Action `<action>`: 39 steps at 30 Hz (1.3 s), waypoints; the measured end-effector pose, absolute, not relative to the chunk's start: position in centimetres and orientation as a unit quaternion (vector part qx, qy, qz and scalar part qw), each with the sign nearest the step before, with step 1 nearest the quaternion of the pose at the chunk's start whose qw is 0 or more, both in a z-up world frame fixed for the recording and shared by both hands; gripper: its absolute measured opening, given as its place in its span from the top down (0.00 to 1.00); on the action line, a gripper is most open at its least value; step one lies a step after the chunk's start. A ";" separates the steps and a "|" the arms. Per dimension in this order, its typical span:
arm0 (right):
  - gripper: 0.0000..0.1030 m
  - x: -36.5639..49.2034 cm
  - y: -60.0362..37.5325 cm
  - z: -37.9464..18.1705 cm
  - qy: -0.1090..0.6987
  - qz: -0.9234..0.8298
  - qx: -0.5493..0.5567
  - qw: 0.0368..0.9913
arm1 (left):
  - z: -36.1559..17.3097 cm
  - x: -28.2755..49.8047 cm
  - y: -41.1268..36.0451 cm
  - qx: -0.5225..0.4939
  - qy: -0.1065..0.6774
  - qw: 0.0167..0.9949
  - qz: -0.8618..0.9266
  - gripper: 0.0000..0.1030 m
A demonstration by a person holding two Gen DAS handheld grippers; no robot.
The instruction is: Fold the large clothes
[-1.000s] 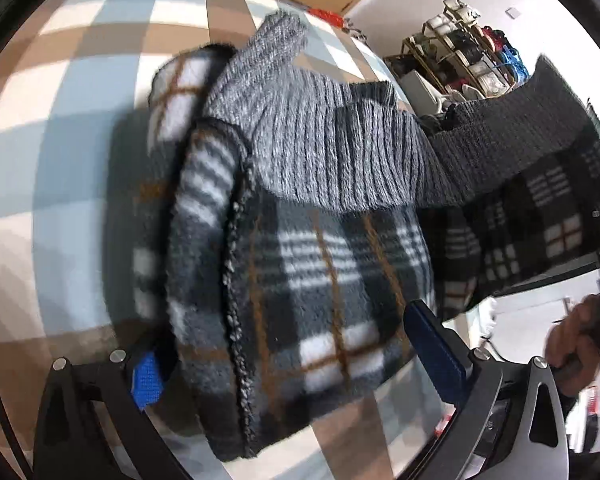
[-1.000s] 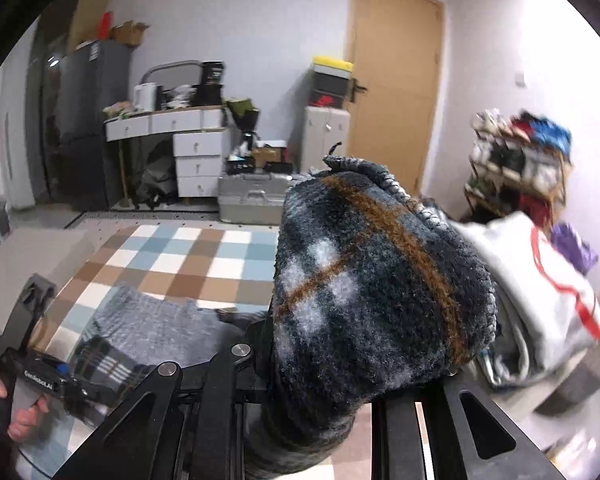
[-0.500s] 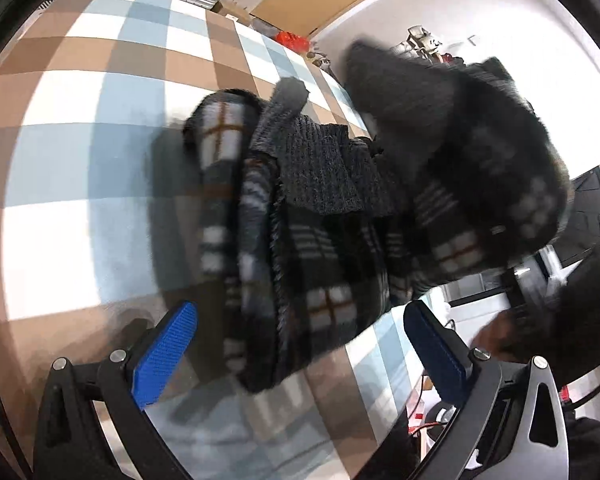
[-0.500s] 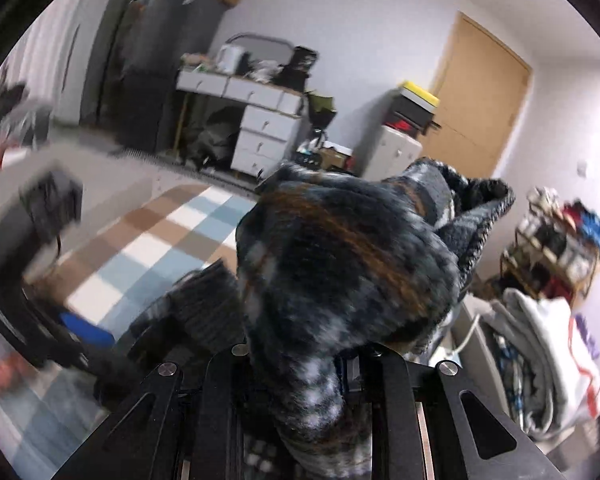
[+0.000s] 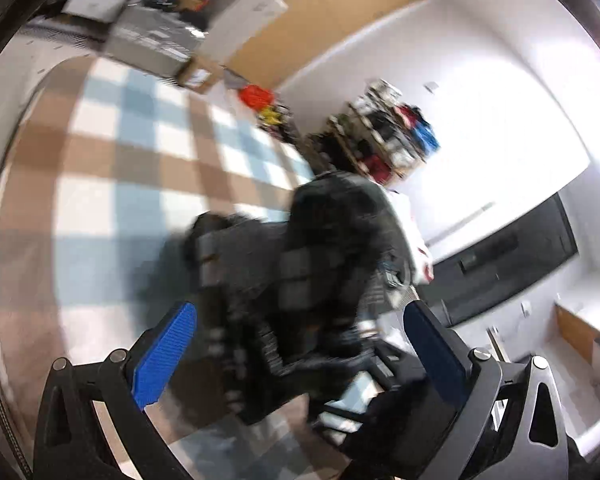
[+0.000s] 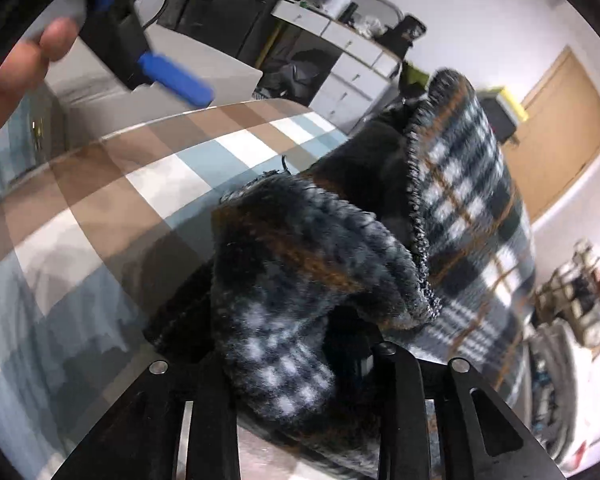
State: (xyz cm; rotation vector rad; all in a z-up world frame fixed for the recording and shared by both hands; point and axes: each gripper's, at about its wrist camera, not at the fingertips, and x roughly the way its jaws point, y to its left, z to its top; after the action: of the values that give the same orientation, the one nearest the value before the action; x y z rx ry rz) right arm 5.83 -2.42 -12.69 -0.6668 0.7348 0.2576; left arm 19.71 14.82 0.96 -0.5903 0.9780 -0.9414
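While spread over the checked table [image 6: 112, 184], big plaid jacket [image 6: 472, 208] with one fold bunched up and pinched tight in right gripper [image 6: 300, 364], long side running away toward the far edge. Left gripper [image 5: 296, 344] wide apart, holding nothing (blue pads [image 5: 166, 354] bare), up off the cloth, dark blurry heap just ahead. Right one nearer, so probably the one to lay the fold down.

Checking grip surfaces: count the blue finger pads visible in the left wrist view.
2: one blue pad lower left, over the checked cloth; the other lower right, beside the dark plaid garment.
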 end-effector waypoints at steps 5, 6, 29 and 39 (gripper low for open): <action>0.37 6.9 -4.1 -11.3 0.397 0.179 -0.213 0.874 | 5.4 21.4 11.3 -0.241 0.432 0.736 -0.462 0.03; 0.33 6.9 -4.4 -11.2 0.405 0.192 -0.193 0.873 | 6.2 21.5 10.7 -0.236 0.425 0.734 -0.474 0.03; 0.00 4.4 -4.8 -9.9 0.413 0.269 -0.214 0.843 | 1.2 25.6 2.3 -0.061 0.579 0.707 -0.402 0.03; 0.00 5.0 -13.5 -5.7 0.480 0.377 -0.109 0.784 | 1.2 26.0 3.6 -0.108 0.582 0.678 -0.436 0.03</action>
State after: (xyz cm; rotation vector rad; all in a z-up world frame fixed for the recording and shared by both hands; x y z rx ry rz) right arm 4.97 -13.49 -5.71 -0.2356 1.0365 0.8140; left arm 26.03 3.61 1.18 -0.2423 1.3066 -0.9791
